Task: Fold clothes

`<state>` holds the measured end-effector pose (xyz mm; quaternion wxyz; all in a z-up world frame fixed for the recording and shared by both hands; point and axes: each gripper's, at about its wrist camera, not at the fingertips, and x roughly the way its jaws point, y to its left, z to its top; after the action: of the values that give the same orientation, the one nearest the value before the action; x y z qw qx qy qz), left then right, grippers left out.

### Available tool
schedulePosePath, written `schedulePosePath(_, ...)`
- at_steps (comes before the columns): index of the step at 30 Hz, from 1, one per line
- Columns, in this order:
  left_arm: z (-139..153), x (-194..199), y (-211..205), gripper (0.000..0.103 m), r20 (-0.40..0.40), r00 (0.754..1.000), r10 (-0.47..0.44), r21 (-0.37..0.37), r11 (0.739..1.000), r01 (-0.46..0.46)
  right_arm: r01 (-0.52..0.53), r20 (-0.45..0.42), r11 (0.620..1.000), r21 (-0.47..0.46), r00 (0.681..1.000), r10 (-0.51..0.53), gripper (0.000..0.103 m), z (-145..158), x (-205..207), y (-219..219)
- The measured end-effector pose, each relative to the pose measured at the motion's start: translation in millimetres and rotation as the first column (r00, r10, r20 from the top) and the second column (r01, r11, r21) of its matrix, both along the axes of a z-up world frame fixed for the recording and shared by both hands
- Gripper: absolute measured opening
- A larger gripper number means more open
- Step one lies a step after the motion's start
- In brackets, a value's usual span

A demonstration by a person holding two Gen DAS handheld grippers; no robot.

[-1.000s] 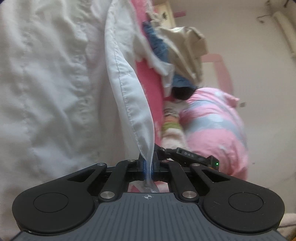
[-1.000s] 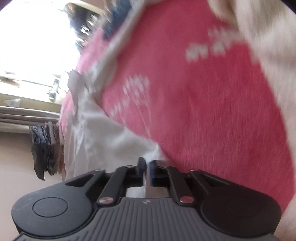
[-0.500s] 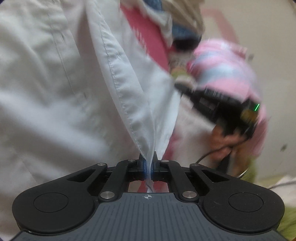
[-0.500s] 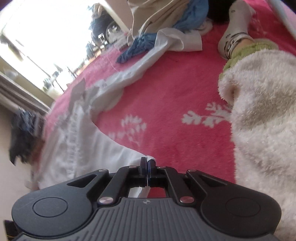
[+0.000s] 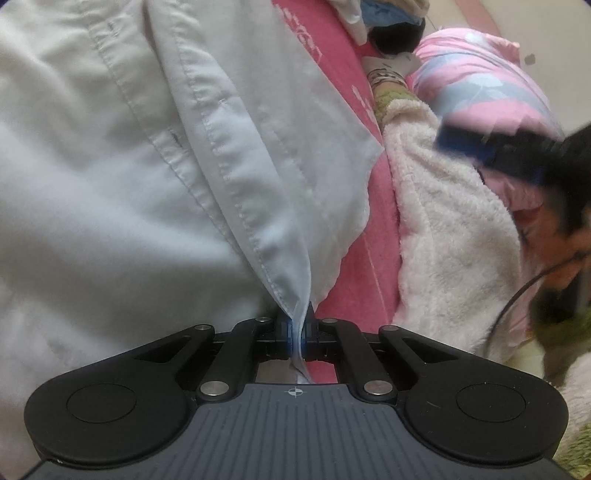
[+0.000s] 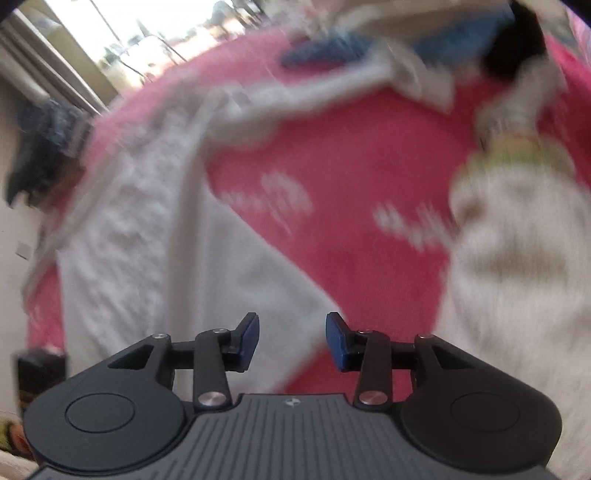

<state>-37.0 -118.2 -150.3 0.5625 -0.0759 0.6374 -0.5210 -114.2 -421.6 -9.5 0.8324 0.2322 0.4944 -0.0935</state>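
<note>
Left wrist view first: the left gripper (image 5: 297, 332) has its jaws clamped tight on a stitched corner of the white shirt (image 5: 110, 166), and the cloth fans up and away from the pinch in a taut fold. The rest of the shirt fills the left side of the frame, its button placket running up through it. Just to the right of the fold lies the pink blanket (image 5: 373, 229) with its white leaf print, and beside that a fluffy cream fleece (image 5: 450, 229). At the right edge, blurred, is the right gripper (image 5: 491, 147), seen from outside. Further back sits a pink and blue quilt (image 5: 480, 77), with a heap of other clothes (image 5: 384, 18) at the top.

Over to the right wrist view, heavily blurred: the right gripper (image 6: 291, 339) has its jaws opening, blue pads (image 6: 249, 338) apart and nothing between them. Below lies the white shirt (image 6: 147, 240), spread flat on the pink blanket (image 6: 351, 166). The cream fleece (image 6: 517, 258) is on the right. Far back, a pile of blue and beige clothes (image 6: 388, 44), and a bright window (image 6: 147, 33) upper left.
</note>
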Motion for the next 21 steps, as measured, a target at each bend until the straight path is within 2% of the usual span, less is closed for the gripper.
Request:
schedulePosePath(2, -2, -2, -2, 0.002, 0.019, 1.0, -0.008, 0.001, 1.0, 0.008, -0.041, 0.111, 0.998, 0.046, 0.993, 0.036, 0.043, 16, 29, 0)
schedulePosePath(4, -1, -3, 2, 0.002, 0.038, 0.999, -0.017, 0.002, 1.0, 0.017, -0.09, 0.222, 0.989, 0.114, 0.973, 0.063, 0.043, 27, 66, -1)
schedulePosePath(7, 1, -7, -4, 0.002, 0.082, 0.996, -0.03, -0.001, 1.0, 0.03, -0.153, 0.344, 0.964, 0.216, 0.936, 0.071, 0.042, 22, 139, -4)
schedulePosePath(11, 4, -13, -11, 0.002, 0.13, 0.99, -0.055, -0.011, 0.998, 0.057, -0.131, 0.329, 0.949, 0.287, 0.944, 0.031, 0.042, -18, 256, -9)
schedulePosePath(14, 5, -15, -15, 0.002, 0.158, 0.984, -0.082, -0.021, 0.996, 0.086, -0.072, 0.253, 0.95, 0.302, 0.967, -0.007, 0.042, -59, 325, -15)
schedulePosePath(18, 3, -16, -16, 0.002, 0.165, 0.98, -0.107, -0.043, 0.992, 0.116, 0.015, 0.168, 0.943, 0.332, 0.983, -0.075, 0.043, -103, 386, -21)
schedulePosePath(21, -1, -16, -17, 0.002, 0.151, 0.982, -0.118, -0.058, 0.99, 0.128, 0.039, 0.13, 0.935, 0.352, 0.987, -0.09, 0.043, -124, 411, -23)
